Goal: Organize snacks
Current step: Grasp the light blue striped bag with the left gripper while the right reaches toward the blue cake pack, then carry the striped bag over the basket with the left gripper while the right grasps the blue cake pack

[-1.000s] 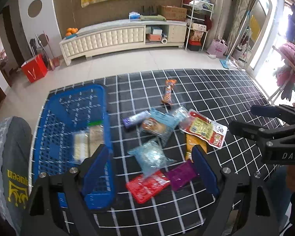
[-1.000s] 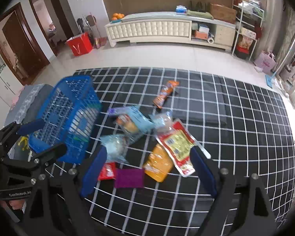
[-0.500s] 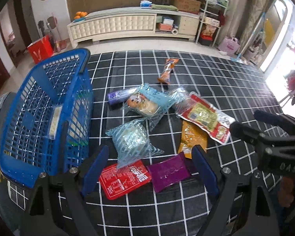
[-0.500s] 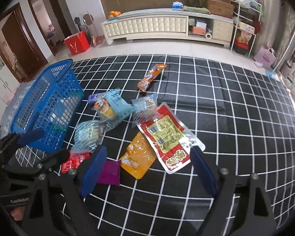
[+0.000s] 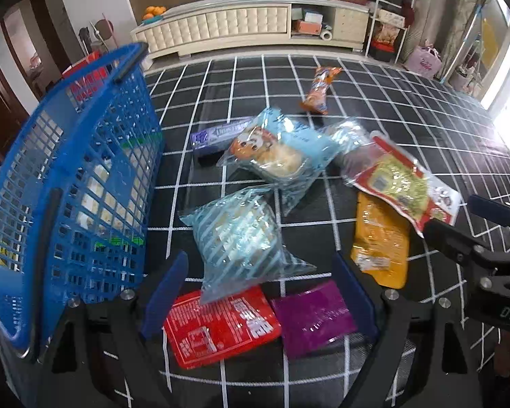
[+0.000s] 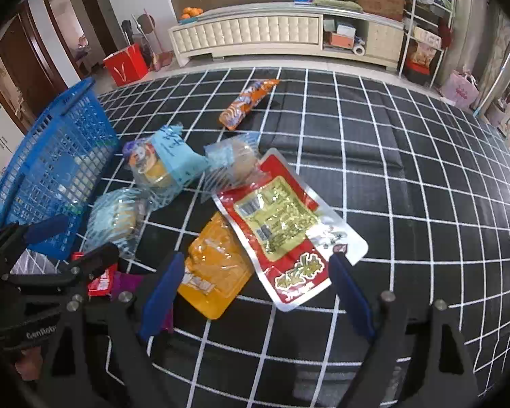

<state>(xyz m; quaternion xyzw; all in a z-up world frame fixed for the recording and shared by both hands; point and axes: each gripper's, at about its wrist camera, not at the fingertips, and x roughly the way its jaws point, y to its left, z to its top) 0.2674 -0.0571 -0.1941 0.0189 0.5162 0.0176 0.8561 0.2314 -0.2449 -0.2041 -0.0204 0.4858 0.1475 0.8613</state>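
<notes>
Both grippers have dropped closer to the snack pile; left gripper (image 5: 260,289) and right gripper (image 6: 255,292) gape wide, empty. Red packet (image 5: 221,326) lies nearest, right of the blue basket (image 5: 68,183): light, crinkly, slippery, so pinch an edge seam.

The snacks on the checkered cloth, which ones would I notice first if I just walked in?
Probably the big blue basket standing at the left edge of the black checkered cloth. Next, the shiny red and yellow packet in the middle of the pile, lying partly over an orange packet. One orange wrapper lies alone, farther back.
</notes>
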